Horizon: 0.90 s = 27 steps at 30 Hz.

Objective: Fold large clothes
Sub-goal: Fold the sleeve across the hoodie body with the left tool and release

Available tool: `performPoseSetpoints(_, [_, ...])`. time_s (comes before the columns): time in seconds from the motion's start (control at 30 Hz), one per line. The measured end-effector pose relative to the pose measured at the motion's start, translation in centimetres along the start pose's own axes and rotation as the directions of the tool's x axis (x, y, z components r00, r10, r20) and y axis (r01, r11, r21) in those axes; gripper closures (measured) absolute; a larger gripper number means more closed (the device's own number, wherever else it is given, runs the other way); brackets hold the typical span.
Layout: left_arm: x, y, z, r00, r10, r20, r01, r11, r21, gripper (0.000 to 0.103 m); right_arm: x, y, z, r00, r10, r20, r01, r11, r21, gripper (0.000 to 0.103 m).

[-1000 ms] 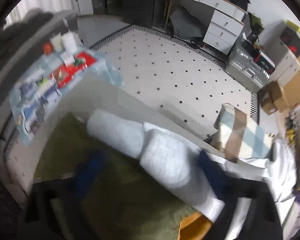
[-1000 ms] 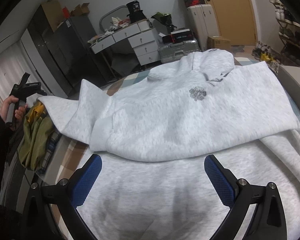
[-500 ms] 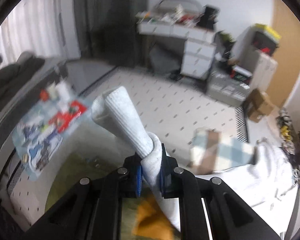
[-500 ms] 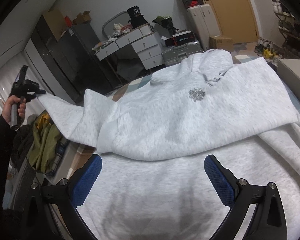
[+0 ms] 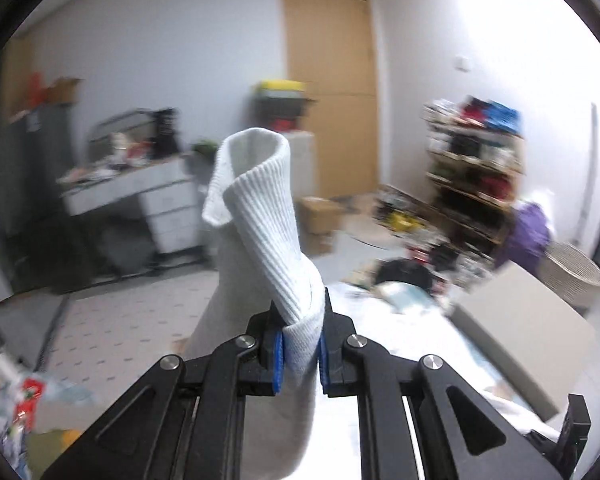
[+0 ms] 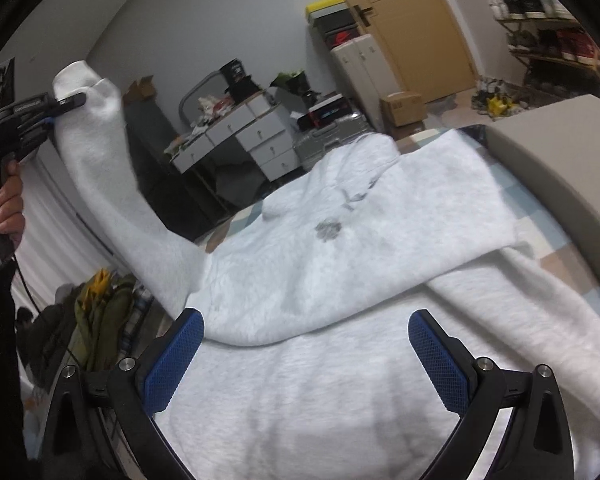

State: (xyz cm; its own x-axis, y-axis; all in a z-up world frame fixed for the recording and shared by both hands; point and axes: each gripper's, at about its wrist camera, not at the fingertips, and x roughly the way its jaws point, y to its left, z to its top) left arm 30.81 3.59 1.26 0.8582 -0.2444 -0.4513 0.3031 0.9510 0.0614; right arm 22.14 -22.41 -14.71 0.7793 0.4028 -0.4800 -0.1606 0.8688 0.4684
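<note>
A light grey hoodie (image 6: pixel 340 248) lies spread on the bed, its body partly folded, a small grey emblem on the chest. My left gripper (image 5: pixel 299 352) is shut on the ribbed cuff (image 5: pixel 260 216) of one sleeve and holds it high in the air. In the right wrist view the left gripper (image 6: pixel 66 102) is at the upper left, and the sleeve (image 6: pixel 112 208) stretches up to it from the hoodie. My right gripper (image 6: pixel 306 354) is open and empty, low over the hoodie's near part.
A grey headboard or bed edge (image 6: pixel 560 152) runs along the right. A pile of olive and yellow clothes (image 6: pixel 100 312) lies off the bed's left side. A white drawer desk (image 6: pixel 240 136), boxes, a wooden door (image 5: pixel 328 92) and cluttered shelves (image 5: pixel 472 168) stand beyond.
My left gripper closed on the sleeve cuff and lifted it high, swinging toward the door side. The sleeve now stretches upward. My right gripper stayed open over the hoodie.
</note>
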Motion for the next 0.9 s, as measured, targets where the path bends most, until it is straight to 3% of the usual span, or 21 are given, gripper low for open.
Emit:
performPoseSetpoints(0.17, [8.8,-5.6,-2.9,0.979,-0.155,-0.13,0.16,0.987,0.032,0.095,-2.5,-3.9,0.4,0.997,-0.072,0.04,0.069,0.995,0.071,0.0])
performPoseSetpoints(0.3, [15.8,-8.5,-7.5,0.926,-0.246,-0.285,0.264,0.964,0.028,0.095,-3.2,-6.8,0.8,0.992,-0.125,0.031,0.12,0.984,0.128,0.0])
performPoseSetpoints(0.4, [19.8,-9.5,-11.6,0.871,-0.311,-0.381,0.329,0.944,-0.02,0.095,-3.4,-8.8,1.3,0.988,-0.154,0.026,0.147,0.974,0.17,0.0])
performPoseSetpoints(0.5, [22.0,-10.7,-13.4,0.816,-0.366,-0.448,0.369,0.926,-0.083,0.093,-3.2,-9.8,1.5,0.986,-0.166,0.014,0.16,0.966,0.204,0.0])
performPoseSetpoints(0.57, [22.8,-10.4,-14.3,0.748,-0.416,-0.517,0.407,0.903,-0.138,0.084,-2.9,-9.9,2.0,0.984,-0.176,0.011,0.169,0.963,0.212,0.0])
performPoseSetpoints(0.6, [22.6,-10.1,-14.5,0.729,-0.436,-0.527,0.424,0.893,-0.152,0.076,-2.9,-10.1,2.1,0.982,-0.188,0.014,0.18,0.961,0.211,0.0])
performPoseSetpoints(0.73, [19.0,-7.6,-13.7,0.764,-0.428,-0.483,0.43,0.896,-0.113,0.061,-1.2,-8.9,4.1,0.983,-0.181,-0.005,0.18,0.973,0.146,0.0])
performPoseSetpoints(0.77, [17.9,-6.8,-13.3,0.787,-0.403,-0.467,0.409,0.908,-0.096,0.056,-0.4,-8.5,4.8,0.985,-0.174,-0.022,0.175,0.977,0.125,0.0])
performPoseSetpoints(0.8, [16.7,-5.2,-13.3,0.813,-0.373,-0.448,0.376,0.922,-0.086,0.042,0.3,-8.2,5.5,0.986,-0.16,-0.042,0.164,0.98,0.109,0.0])
performPoseSetpoints(0.83, [15.7,-5.1,-13.3,0.826,-0.357,-0.436,0.358,0.93,-0.083,0.031,1.1,-7.9,6.1,0.989,-0.138,-0.059,0.144,0.985,0.098,0.0])
performPoseSetpoints(0.9, [14.4,-2.0,-14.1,0.863,-0.273,-0.425,0.266,0.961,-0.078,0.031,3.2,-7.5,7.6,0.987,-0.127,-0.096,0.133,0.989,0.066,0.0])
